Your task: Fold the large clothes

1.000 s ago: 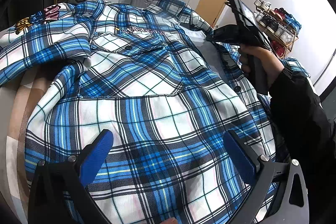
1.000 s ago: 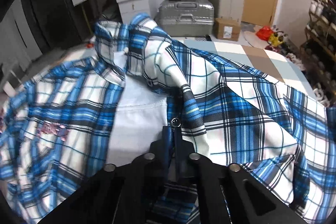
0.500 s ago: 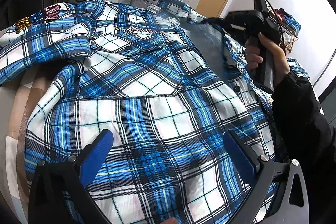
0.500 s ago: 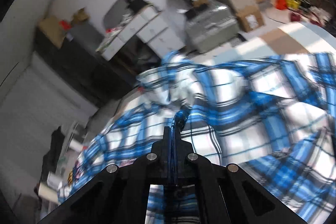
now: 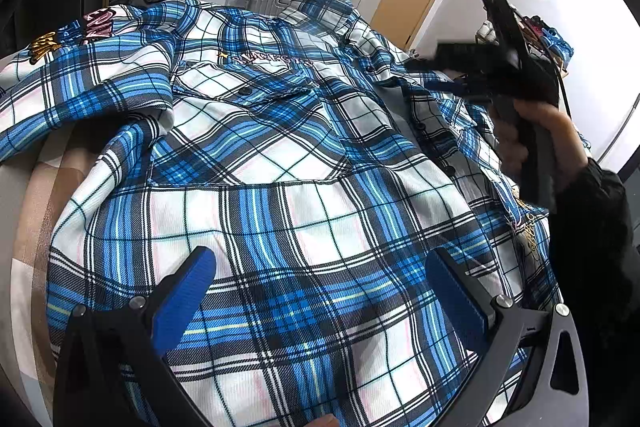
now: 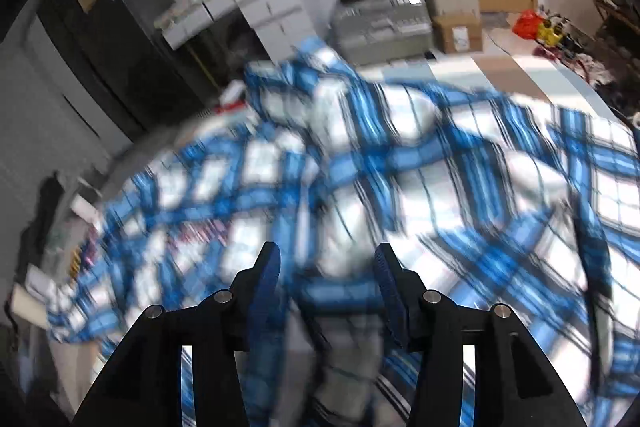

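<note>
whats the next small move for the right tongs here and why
Probably bring the right tongs back down to pinch the plaid shirt at its front edge near the buttons. They stand open with no cloth between them, above the shirt, which lies spread flat and unfolded. The left tongs also hover open over the hem, so neither holds anything yet.

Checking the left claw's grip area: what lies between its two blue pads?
In the left wrist view, only blue-and-white plaid shirt fabric lies between the open left claw's pads, ungripped.
</note>
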Motion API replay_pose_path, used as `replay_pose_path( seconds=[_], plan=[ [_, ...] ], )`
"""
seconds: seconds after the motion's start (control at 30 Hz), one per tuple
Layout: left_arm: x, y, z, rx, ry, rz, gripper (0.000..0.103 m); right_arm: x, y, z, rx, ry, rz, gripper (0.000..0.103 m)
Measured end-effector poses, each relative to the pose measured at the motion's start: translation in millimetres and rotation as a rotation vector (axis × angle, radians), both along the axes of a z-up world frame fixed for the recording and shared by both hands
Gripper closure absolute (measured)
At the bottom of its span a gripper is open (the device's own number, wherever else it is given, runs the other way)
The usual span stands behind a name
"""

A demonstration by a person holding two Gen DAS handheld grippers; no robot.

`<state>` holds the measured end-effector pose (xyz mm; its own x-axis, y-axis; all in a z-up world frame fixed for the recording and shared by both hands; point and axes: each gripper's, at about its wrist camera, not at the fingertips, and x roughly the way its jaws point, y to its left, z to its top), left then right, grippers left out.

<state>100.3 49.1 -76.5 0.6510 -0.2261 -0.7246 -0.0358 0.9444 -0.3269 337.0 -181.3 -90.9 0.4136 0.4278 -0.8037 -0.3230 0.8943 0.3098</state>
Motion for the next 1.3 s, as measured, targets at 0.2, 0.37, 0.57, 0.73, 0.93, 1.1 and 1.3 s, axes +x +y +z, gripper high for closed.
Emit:
replay_pose_path(
  seconds=[0.2, 0.37, 0.57, 0.73, 0.93, 1.1, 1.3],
  plan=[
    [0, 0, 0, 0.002, 0.001, 0.0, 0.001, -24, 16, -2, -0.126, -0.042, 0.039, 0.054],
    [0, 0, 0, 0.001, 0.0, 0.0, 0.001, -22, 43, -22, -0.3, -0.043, 0.103, 0.096],
    [0, 0, 0, -0.004, -0.001, 0.001, 0.001, -2, 3, -15, 0.159, 0.149, 0.015, 0.088],
    [0, 1, -1, -0.012, -0.004, 0.001, 0.001, -9, -6, -11, 0.066, 0.148, 0.018, 0.058],
    [0, 0, -1, 0.001, 0.0, 0.001, 0.001, -50, -11, 29, 0.036, -0.082, 0.053, 0.069],
    [0, -1, -1, 0.005, 0.001, 0.001, 0.001, -66, 31, 7, -0.151, -0.096, 0.171, 0.069],
    [0, -1, -1, 0.001, 0.0, 0.002, 0.001, -65, 33, -25, -0.24, -0.037, 0.154, 0.068]
  ],
)
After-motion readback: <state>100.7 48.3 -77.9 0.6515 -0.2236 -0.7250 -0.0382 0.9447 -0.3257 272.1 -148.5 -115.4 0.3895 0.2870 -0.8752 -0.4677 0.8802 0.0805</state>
